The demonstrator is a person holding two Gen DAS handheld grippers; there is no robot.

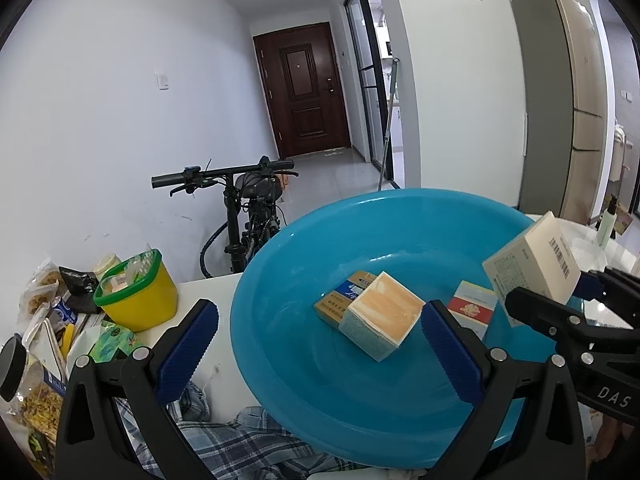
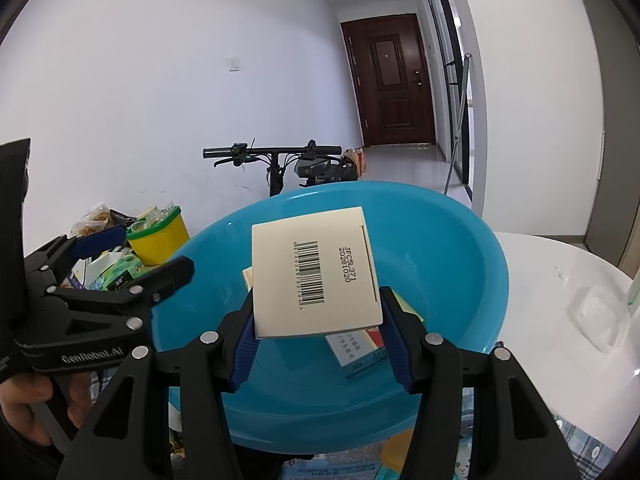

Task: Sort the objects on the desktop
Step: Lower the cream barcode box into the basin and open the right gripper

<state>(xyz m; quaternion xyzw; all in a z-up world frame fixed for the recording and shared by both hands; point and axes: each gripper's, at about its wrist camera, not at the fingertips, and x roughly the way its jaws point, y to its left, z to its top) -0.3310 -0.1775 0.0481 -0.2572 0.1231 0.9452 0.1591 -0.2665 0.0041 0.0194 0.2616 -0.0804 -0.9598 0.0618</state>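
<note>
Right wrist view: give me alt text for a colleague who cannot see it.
The right gripper holds a cream barcoded box between its jaws above a blue basin that already contains smaller boxes. The open left gripper shows at the left edge, with a yellow tub and a parked bicycle behind.

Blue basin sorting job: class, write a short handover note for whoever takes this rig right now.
Right claw: shut on the cream barcode box, held above the blue basin.
Left claw: open, empty, at the basin's near rim.
Done: three small boxes lie in the basin, among them the orange-topped box.
Left: release the cream box into the basin; the yellow tub and snack packets remain unsorted outside it.
</note>
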